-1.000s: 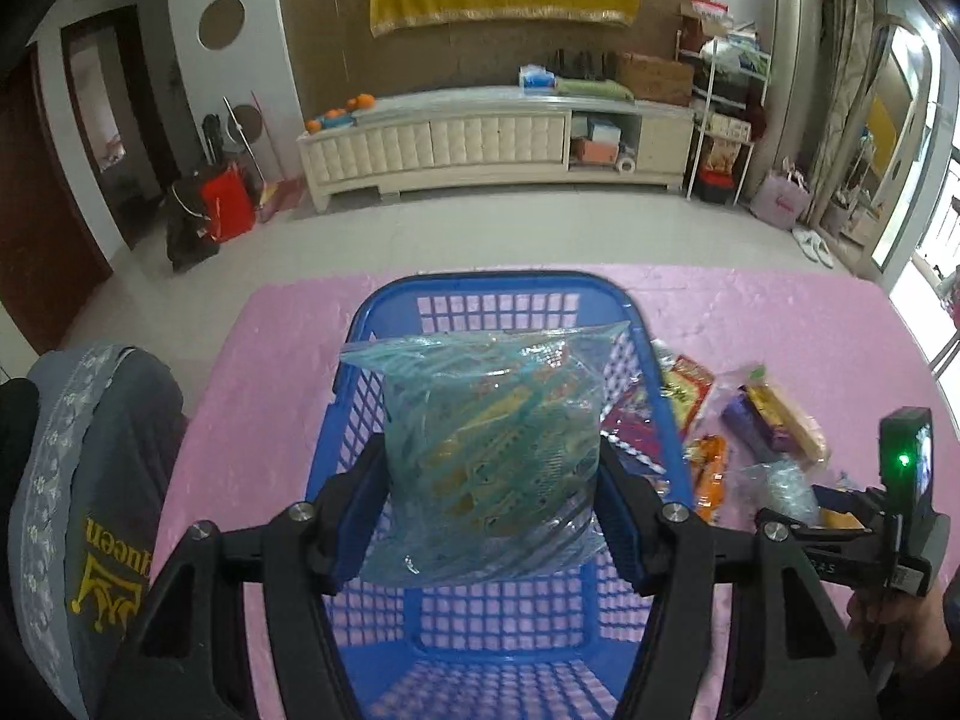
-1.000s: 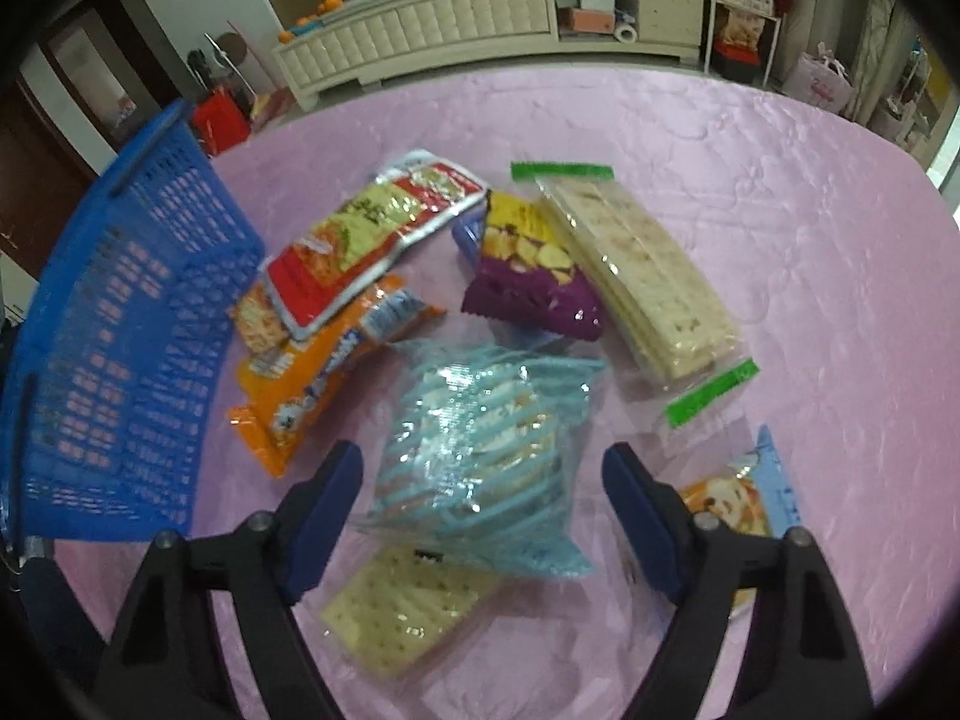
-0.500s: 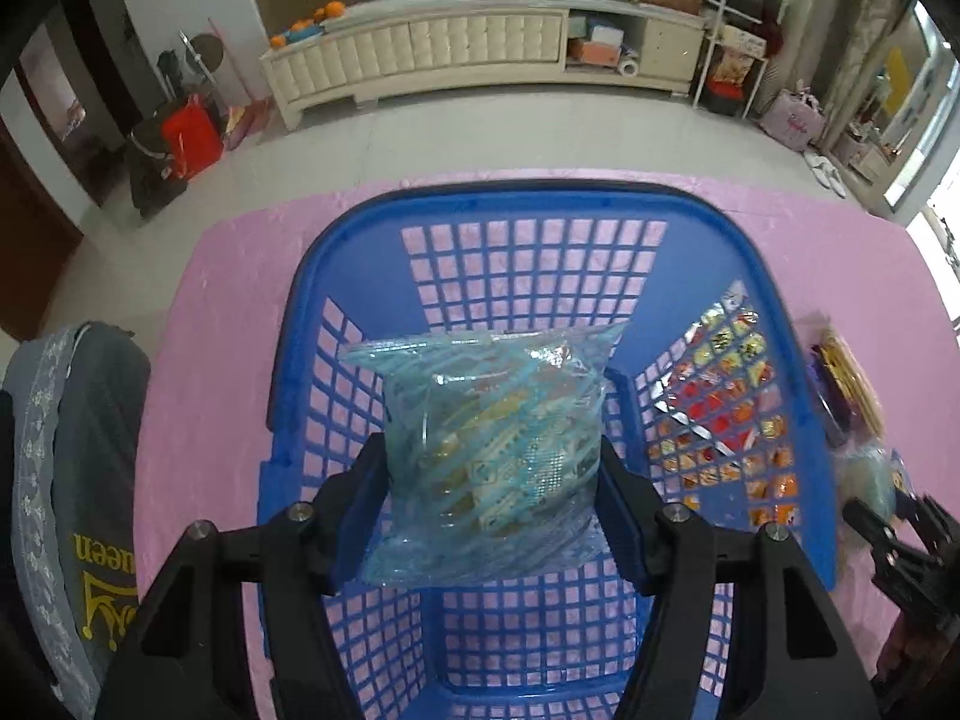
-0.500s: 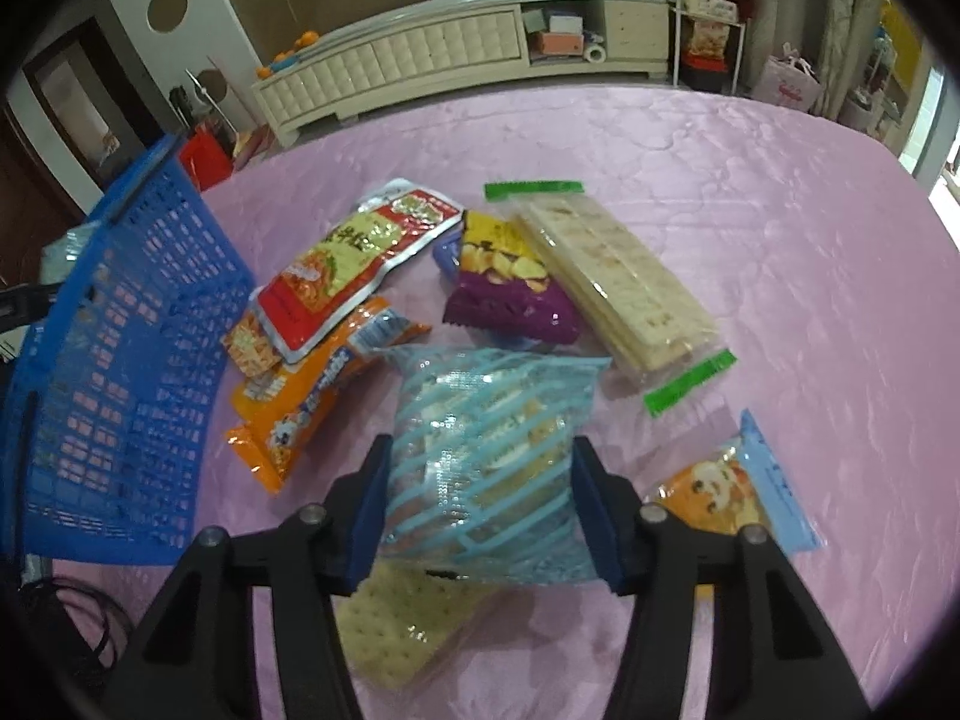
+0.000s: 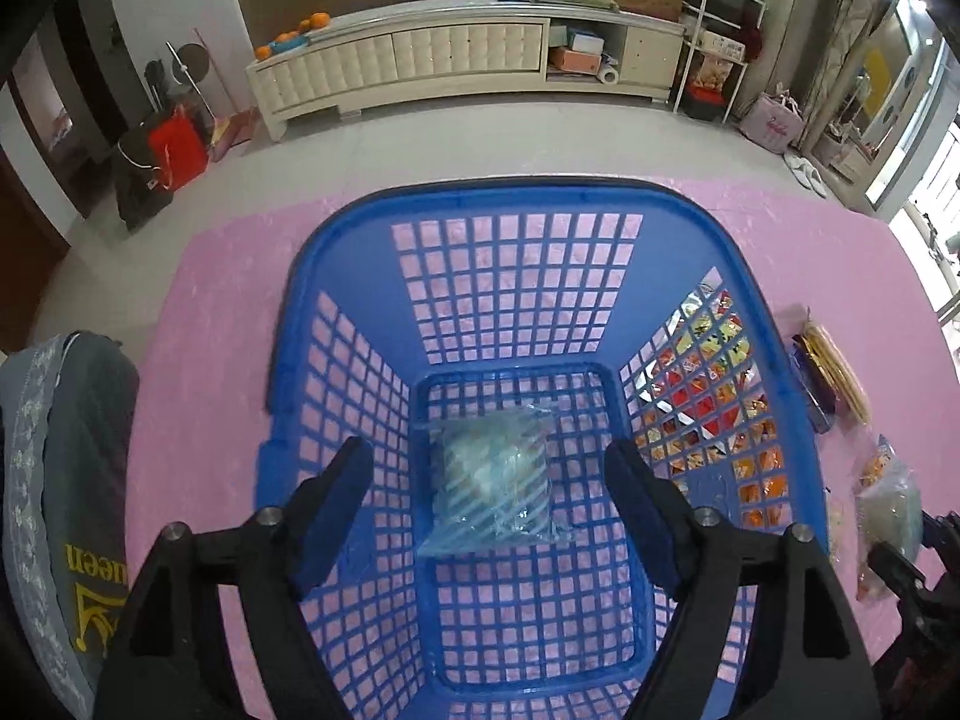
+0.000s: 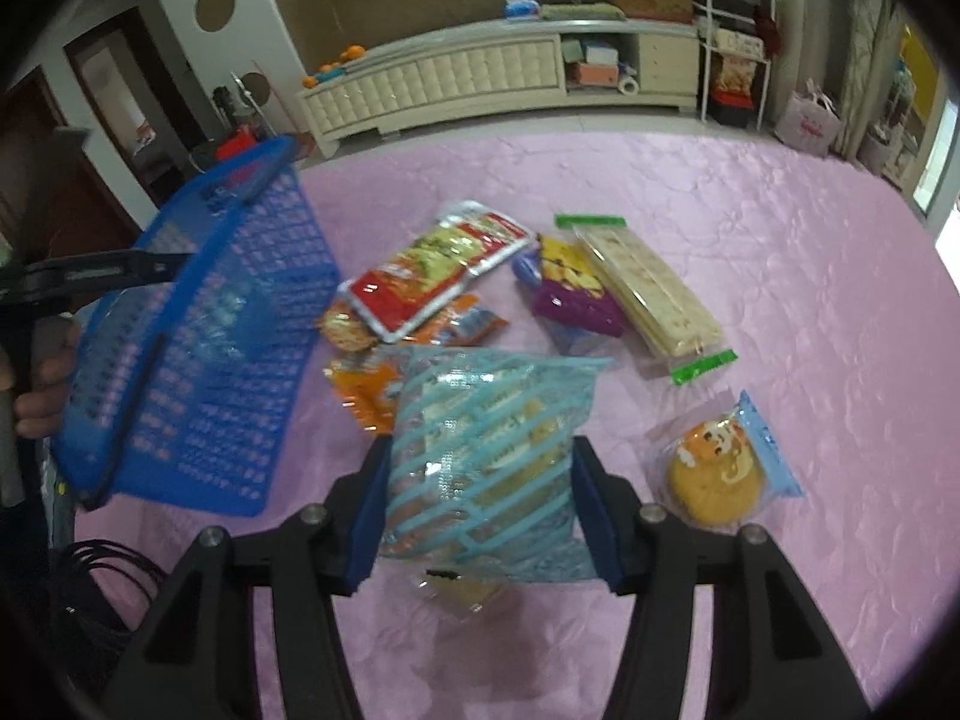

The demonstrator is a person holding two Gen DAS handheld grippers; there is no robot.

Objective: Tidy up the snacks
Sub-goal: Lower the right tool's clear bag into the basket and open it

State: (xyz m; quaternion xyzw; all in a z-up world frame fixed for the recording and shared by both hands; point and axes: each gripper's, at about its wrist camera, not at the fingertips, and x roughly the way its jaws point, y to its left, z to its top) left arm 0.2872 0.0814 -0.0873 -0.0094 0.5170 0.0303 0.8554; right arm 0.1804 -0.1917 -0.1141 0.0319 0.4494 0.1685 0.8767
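Left wrist view: our left tool [image 5: 486,474] hangs over the blue basket [image 5: 300,324], jaws just opened wide, nothing between them. A striped blue snack bag [image 5: 495,489] lies flat on the basket floor, so that drop looks done.

Right wrist view: our right tool [image 6: 480,501] is clamped on a second striped blue bag [image 6: 486,456], both pads pressing its sides, the bag apparently lifted just clear of the pink worktop [image 6: 780,252]. The jaws have just been closing on it.

We judge the step as: one bag delivered, the next picked and due to travel left to the basket. Next move calls for carrying it over the near rim without snagging the mesh, while the left tool clears out of the way.

Left on the worktop: red-and-green pouch [image 6: 435,270], purple chip bag [image 6: 570,297], long cracker pack [image 6: 645,291], orange packs [image 6: 366,384], round cake in a blue wrapper [image 6: 720,468].

Writing: print on the packs is too blurred to read. Only partial yellow letters "ueen" on grey fabric [image 5: 90,546] at the left edge.
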